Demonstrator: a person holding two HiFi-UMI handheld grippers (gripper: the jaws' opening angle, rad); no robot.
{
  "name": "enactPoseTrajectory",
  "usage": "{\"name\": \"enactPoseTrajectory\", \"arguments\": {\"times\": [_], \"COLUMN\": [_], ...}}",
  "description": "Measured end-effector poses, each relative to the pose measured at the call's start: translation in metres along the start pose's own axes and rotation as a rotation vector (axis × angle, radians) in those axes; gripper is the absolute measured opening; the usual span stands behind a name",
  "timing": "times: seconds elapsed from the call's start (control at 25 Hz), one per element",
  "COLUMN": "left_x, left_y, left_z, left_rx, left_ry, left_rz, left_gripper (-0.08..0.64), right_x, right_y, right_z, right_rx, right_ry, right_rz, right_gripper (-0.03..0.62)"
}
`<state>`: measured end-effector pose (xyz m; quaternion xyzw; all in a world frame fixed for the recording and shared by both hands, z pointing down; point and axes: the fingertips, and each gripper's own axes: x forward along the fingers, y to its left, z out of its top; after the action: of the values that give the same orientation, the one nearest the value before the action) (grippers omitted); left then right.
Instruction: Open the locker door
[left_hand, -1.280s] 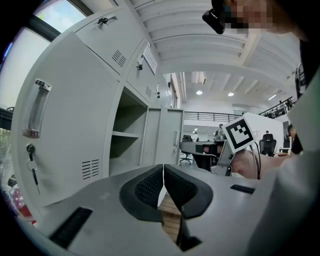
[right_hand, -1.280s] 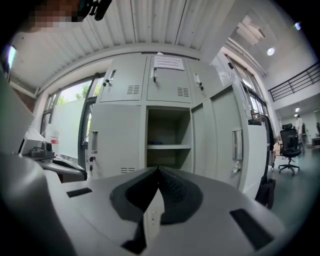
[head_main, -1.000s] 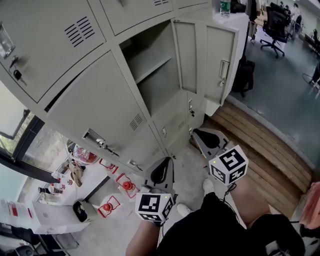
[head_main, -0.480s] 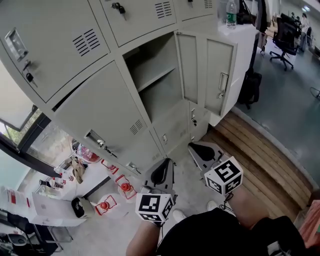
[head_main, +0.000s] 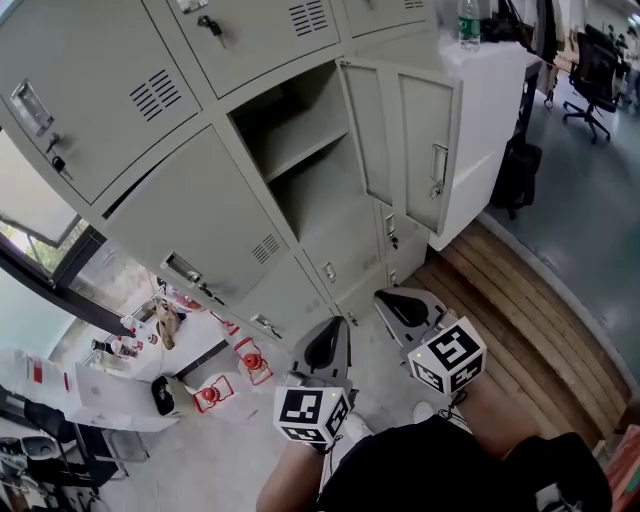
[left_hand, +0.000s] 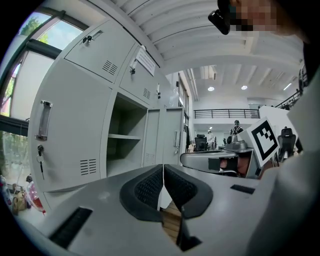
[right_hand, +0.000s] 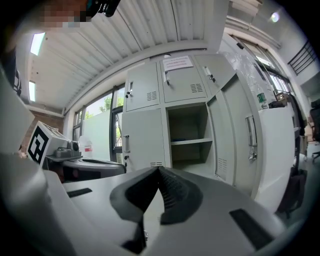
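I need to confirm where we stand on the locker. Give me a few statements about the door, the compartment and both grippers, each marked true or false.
1. One locker door stands swung open. True.
2. The left gripper grips that door. False: its jaws are together on nothing, clear of the door.
3. A shelf sits inside the open compartment. True.
4. The right gripper has its jaws wide apart. False: they are closed, with nothing between them.
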<state>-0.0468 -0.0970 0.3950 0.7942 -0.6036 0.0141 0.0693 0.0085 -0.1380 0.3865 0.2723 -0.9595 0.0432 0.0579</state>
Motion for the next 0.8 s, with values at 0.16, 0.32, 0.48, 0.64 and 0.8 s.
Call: {"name": "enactPoseTrajectory", "arguments": {"times": [0.16, 0.32, 0.48, 0.64, 0.8], "left_x": [0.002, 0.003, 0.005, 0.005, 0.005], "left_y": [-0.013, -0.025, -0.036, -0.044, -0.051], "left_z": [-0.001, -0.004, -0.006, -0.007, -0.007], "left_rx": [0.0, -0.006, -0.011, -0.014, -0.015], "left_ry": [0.002, 0.001, -0.005, -0.013, -0.017], "left_rz": [0.023, 0.04, 0.054, 0.069, 0.084], "left_gripper": [0.02, 0.02, 0.02, 0.02, 0.02], "right_x": [-0.009, -0.019, -0.03, -0.037, -0.043], "right_y": [-0.003, -0.006, -0.01, -0.012, -0.015], "right_z": [-0.002, -0.005, -0.009, -0.01, -0.012], "right_rx": [0.003, -0.001, -0.003, -0.008, -0.011], "right_ry": [-0.004, -0.001, 0.003, 0.005, 0.007], "right_rz": [0.031, 0.054, 0.069, 0.085, 0.101], "right_gripper": [0.054, 0.054, 0.054, 0.054, 0.054]}}
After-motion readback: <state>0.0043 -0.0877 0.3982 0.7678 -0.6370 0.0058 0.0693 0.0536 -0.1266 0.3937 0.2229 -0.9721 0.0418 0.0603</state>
